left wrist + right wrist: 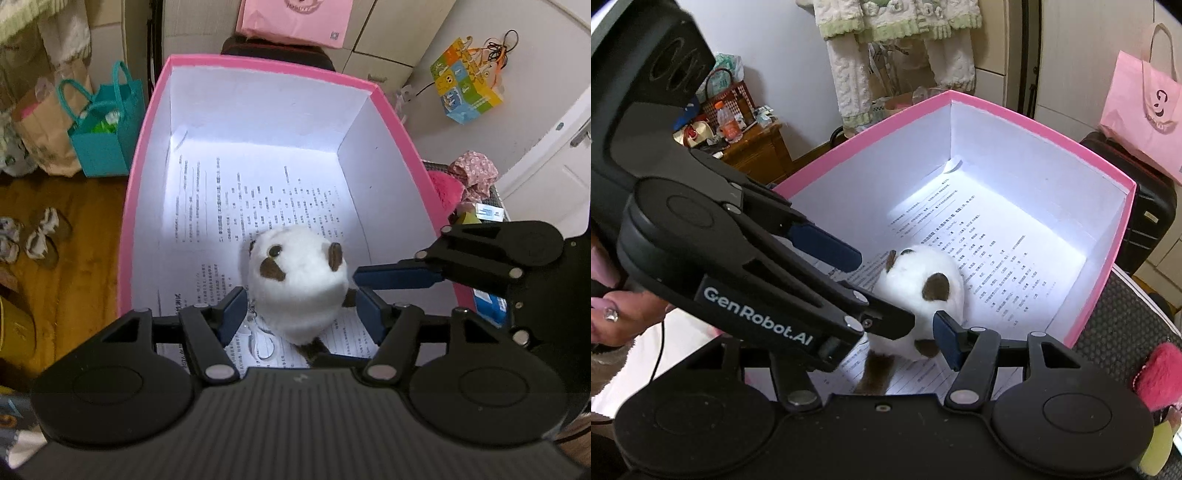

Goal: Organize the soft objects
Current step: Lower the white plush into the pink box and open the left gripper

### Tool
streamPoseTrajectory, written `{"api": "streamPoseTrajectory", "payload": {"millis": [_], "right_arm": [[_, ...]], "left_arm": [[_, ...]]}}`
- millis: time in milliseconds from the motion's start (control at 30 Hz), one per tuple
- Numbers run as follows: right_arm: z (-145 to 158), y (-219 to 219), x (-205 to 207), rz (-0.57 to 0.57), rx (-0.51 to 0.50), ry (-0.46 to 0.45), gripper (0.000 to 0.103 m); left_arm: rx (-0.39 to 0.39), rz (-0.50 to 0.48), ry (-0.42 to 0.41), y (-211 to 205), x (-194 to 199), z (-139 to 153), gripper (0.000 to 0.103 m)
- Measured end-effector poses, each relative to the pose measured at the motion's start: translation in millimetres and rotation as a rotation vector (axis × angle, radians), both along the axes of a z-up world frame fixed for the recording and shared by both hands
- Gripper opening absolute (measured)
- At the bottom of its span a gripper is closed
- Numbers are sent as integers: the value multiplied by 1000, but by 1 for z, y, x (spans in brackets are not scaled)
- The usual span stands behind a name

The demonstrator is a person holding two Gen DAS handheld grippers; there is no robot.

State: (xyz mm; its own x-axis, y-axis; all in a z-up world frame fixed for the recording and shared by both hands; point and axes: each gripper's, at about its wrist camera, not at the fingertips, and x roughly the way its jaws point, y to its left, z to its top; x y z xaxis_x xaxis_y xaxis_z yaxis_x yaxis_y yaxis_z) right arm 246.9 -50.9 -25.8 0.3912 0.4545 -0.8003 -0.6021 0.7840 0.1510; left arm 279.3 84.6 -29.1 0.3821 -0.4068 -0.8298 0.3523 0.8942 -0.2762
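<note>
The plush toy (295, 284), white with brown patches, sits inside the pink box (142, 155) on the printed sheets of paper (258, 206) that line its floor, toward the near end of the box; in the left wrist view its face with a brown nose and dark eye turns upward, and a clear keyring loop (264, 343) lies on the paper just beside it; the left gripper (299, 314) straddles the toy with its blue-padded fingers (231, 314) spread on either side, one pad near the toy's left flank and the other just off its right, with a gap on each side so the jaws stand apart and hold nothing; the right gripper (897, 325) reaches into the box from the other side, and in its own view its left finger is hidden behind the left gripper's arm, so I cannot tell how wide its jaws stand; its visible blue pad (947, 339) sits just beside the toy's brown-marked rump; outside the box, a teal gift bag (107, 136) stands on the wooden floor, a pink paper bag (1141, 122) rests against dark luggage (1152, 218), and a pink fluffy item (1156, 373) lies on the mesh surface near the box's right wall.
</note>
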Motion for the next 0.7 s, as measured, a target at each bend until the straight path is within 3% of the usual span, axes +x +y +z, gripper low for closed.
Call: {"api": "streamPoseTrajectory", "payload": {"millis": [267, 700], "right_arm": [[29, -18, -34, -16, 5, -83, 67], [85, -76, -103, -142, 17, -231, 67]], "left_arm": [[34, -13, -136, 5, -28, 33, 69], [38, -76, -248, 1, -83, 77, 69]]}}
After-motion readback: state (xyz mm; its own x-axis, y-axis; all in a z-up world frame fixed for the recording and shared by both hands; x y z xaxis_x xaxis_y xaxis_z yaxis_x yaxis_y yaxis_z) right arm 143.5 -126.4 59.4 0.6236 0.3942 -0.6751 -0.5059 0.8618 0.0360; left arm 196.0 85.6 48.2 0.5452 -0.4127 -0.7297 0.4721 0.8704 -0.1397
